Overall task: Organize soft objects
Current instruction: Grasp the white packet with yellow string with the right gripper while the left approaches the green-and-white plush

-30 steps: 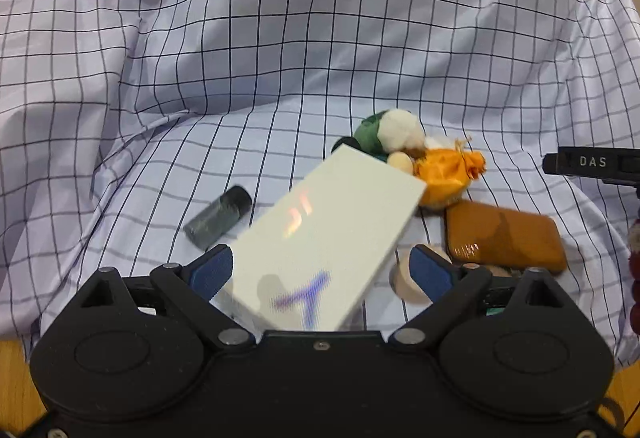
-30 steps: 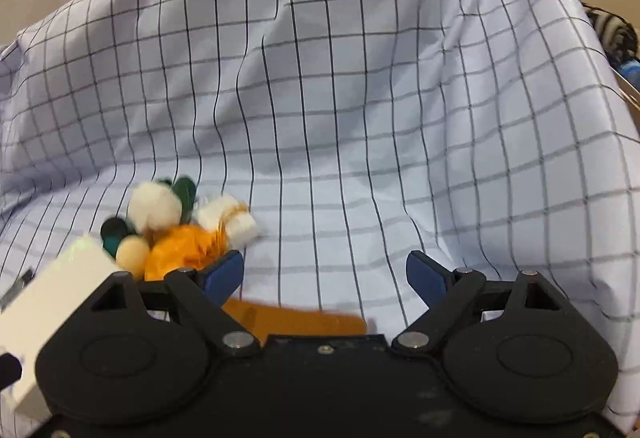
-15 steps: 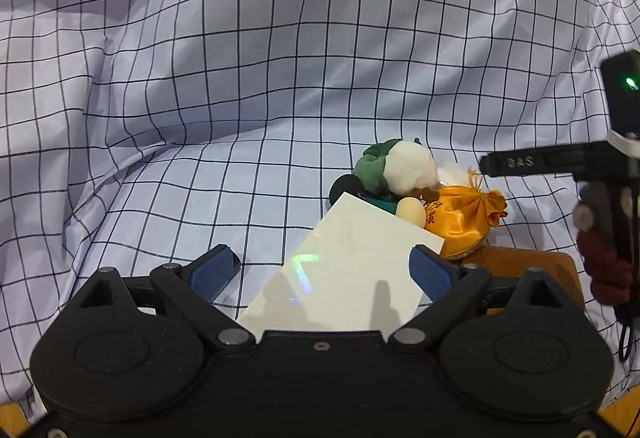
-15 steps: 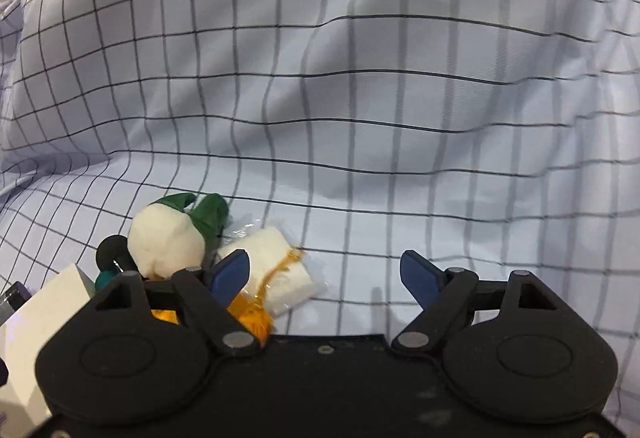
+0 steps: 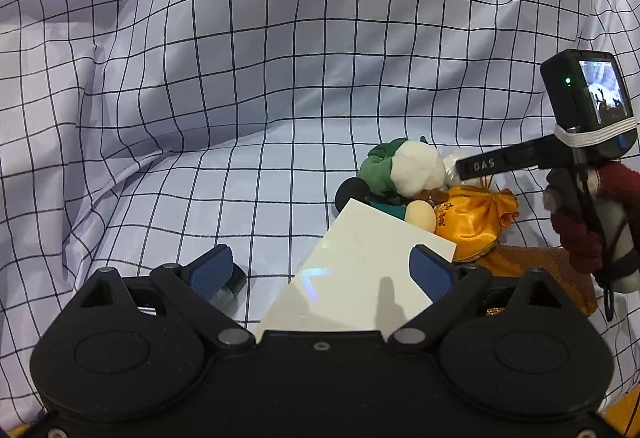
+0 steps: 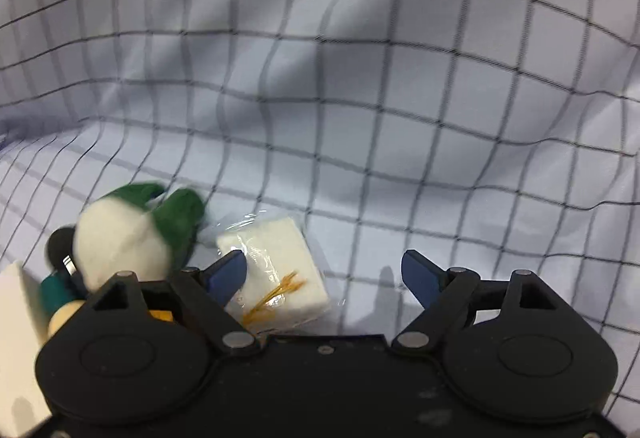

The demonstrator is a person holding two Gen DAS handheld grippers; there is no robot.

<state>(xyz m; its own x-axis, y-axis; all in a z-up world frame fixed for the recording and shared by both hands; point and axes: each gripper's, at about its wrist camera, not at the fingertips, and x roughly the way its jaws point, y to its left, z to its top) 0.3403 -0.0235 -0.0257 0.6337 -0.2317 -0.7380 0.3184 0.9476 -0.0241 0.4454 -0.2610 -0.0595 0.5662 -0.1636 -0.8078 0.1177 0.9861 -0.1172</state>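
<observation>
One plush toy point(image 6: 120, 238), one white packet point(image 6: 280, 262), one orange pouch point(image 5: 472, 222) and one white card point(image 5: 360, 278) lay on checked cloth point(image 5: 240, 118); both the left hand-held gripper point(image 5: 320, 270) and the right hand-held gripper point(image 6: 324, 274) were spread, empty.

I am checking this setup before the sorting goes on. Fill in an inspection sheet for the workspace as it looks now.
Surface: checked cloth, rumpled, raised at the back.
Job's things: green and white plush toy, orange satin pouch, white wrapped pad, brown pouch, bunched together.
Clutter: white card overlapping the pile; dark vial on the cloth.
Grippers: left tool open above the card; right tool open, empty, its left finger over the pad.
Cables: black cord on the right handle.
Surroundings: nothing seen.
</observation>
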